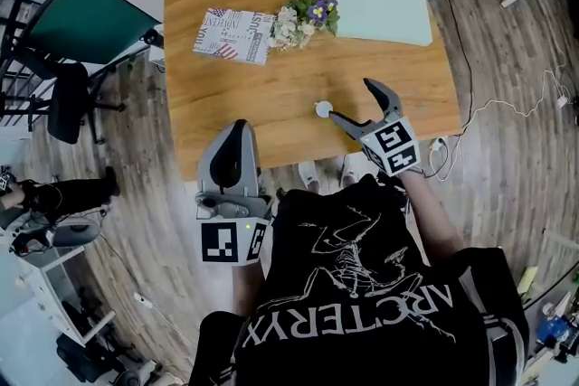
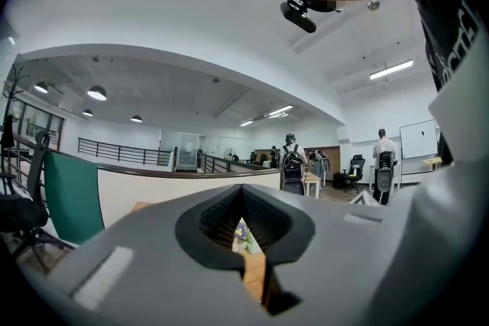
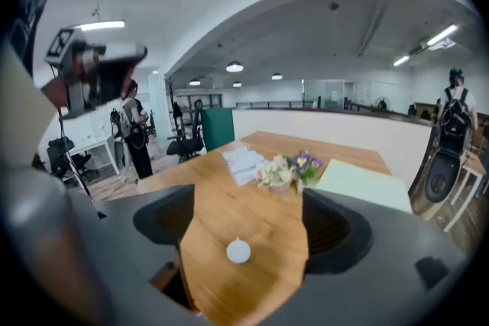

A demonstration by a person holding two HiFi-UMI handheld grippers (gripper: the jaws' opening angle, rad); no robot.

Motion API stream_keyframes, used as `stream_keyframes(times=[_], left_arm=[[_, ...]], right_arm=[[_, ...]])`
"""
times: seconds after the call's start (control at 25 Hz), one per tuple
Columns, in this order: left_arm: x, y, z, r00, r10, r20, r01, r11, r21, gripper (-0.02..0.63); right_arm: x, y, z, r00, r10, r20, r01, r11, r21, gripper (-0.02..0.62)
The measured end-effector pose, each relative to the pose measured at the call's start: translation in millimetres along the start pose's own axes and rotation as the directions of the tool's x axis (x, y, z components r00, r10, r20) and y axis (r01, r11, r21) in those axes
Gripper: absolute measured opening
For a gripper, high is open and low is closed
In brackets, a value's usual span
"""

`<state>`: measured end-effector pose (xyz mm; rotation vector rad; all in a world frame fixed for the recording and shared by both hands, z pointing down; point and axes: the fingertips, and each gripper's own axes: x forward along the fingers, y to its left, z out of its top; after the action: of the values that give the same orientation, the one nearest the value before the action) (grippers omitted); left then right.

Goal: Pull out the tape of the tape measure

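Note:
The tape measure (image 1: 323, 109) is a small white round case lying on the wooden table (image 1: 271, 86) near its front edge. My right gripper (image 1: 353, 100) hangs over the table's front right part, open, with the case just ahead of its fingertips and nothing between them. In the right gripper view the tape measure (image 3: 238, 250) lies on the wood in line with the gap of the right gripper (image 3: 248, 225). My left gripper (image 1: 237, 129) is shut and empty at the table's front edge, left of the case. In the left gripper view the left gripper (image 2: 243, 198) has its jaws together.
A bunch of flowers (image 1: 303, 18), a flag-patterned booklet (image 1: 233, 33) and a pale green pad (image 1: 381, 7) lie at the table's far side. An office chair (image 1: 68, 99) stands on the floor at left. Cables run over the floor at right (image 1: 507, 104).

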<state>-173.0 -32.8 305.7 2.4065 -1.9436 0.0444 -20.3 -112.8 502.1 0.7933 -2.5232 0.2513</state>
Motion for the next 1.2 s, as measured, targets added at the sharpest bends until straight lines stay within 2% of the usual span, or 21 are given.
stream_keyframes(times=[0.12, 0.28, 0.48, 0.76, 0.96, 1.0, 1.04, 1.08, 1.2], left_arm=[[-5, -3, 0, 0.999, 0.042, -0.016, -0.041, 0.999, 0.009, 0.011], [-14, -1, -5, 0.994, 0.097, -0.041, -0.097, 0.995, 0.013, 0.011], [-27, 1, -8, 0.987, 0.153, -0.057, -0.152, 0.988, 0.018, 0.011], [-38, 5, -7, 0.978, 0.198, -0.066, -0.196, 0.980, 0.024, 0.011], [-41, 6, -8, 0.977, 0.203, -0.068, -0.201, 0.979, 0.025, 0.011], [-42, 6, -7, 0.977, 0.202, -0.069, -0.201, 0.979, 0.025, 0.011], [-42, 6, -7, 0.977, 0.201, -0.068, -0.200, 0.980, 0.025, 0.011], [-42, 6, -6, 0.978, 0.199, -0.067, -0.198, 0.980, 0.026, 0.011], [-40, 5, -7, 0.980, 0.190, -0.065, -0.189, 0.982, 0.024, 0.011]], right_arm=[[47, 5, -71, 0.989, 0.043, -0.143, -0.045, 0.999, -0.007, 0.469], [88, 12, -125, 0.972, 0.078, -0.222, -0.070, 0.997, 0.045, 0.549], [127, 21, -149, 0.958, 0.116, -0.261, -0.102, 0.993, 0.066, 0.560], [144, 27, -169, 0.932, 0.137, -0.334, -0.112, 0.989, 0.094, 0.558], [146, 25, -181, 0.917, 0.082, -0.391, -0.082, 0.996, 0.016, 0.555], [144, 24, -181, 0.915, 0.062, -0.399, -0.070, 0.998, -0.006, 0.517], [142, 22, -180, 0.911, 0.045, -0.410, -0.060, 0.998, -0.025, 0.318], [140, 20, -179, 0.905, 0.036, -0.423, -0.058, 0.998, -0.039, 0.212], [135, 18, -179, 0.891, 0.047, -0.452, -0.086, 0.994, -0.064, 0.210]])
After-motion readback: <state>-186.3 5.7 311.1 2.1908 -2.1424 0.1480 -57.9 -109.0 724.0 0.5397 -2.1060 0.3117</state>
